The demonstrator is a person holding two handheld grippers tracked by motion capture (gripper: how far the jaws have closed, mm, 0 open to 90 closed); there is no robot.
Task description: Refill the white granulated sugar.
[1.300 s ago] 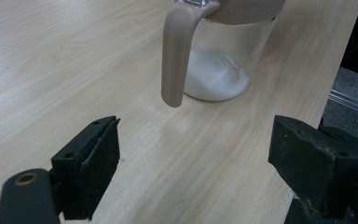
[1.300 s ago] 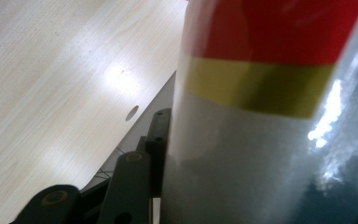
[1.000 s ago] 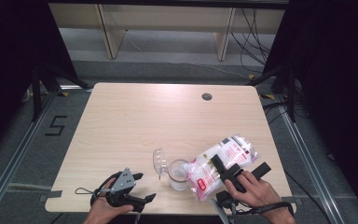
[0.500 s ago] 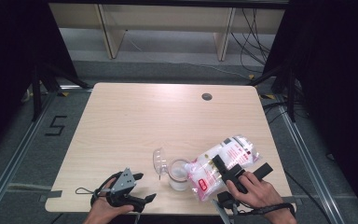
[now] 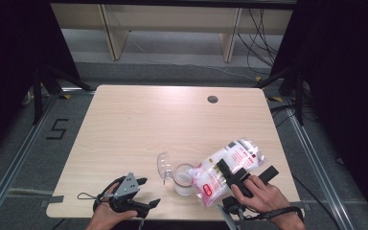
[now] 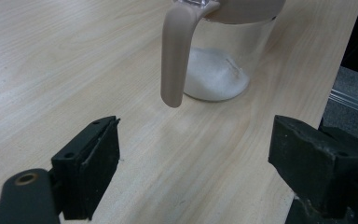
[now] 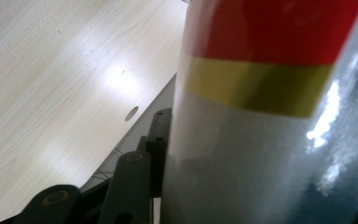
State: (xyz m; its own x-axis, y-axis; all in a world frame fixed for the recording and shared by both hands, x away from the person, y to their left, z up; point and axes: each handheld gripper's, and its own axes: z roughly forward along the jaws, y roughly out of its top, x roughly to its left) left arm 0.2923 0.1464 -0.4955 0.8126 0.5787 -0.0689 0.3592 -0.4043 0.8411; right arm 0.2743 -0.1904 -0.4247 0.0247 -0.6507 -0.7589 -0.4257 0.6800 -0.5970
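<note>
My right gripper (image 5: pixel 230 176) pinches the tilted bag (image 5: pixel 227 165) over the jar (image 5: pixel 183 179); my left gripper (image 5: pixel 146 191) rests spread beside it.

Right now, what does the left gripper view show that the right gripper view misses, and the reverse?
Left gripper view alone: the clear plastic jug with white powder at its bottom and a beige handle, seen between the left gripper's wide-open jaws. Right gripper view alone: the shiny plastic bag with red and yellow bands, pressed against the right gripper's jaw. Both show the light wooden table.
</note>
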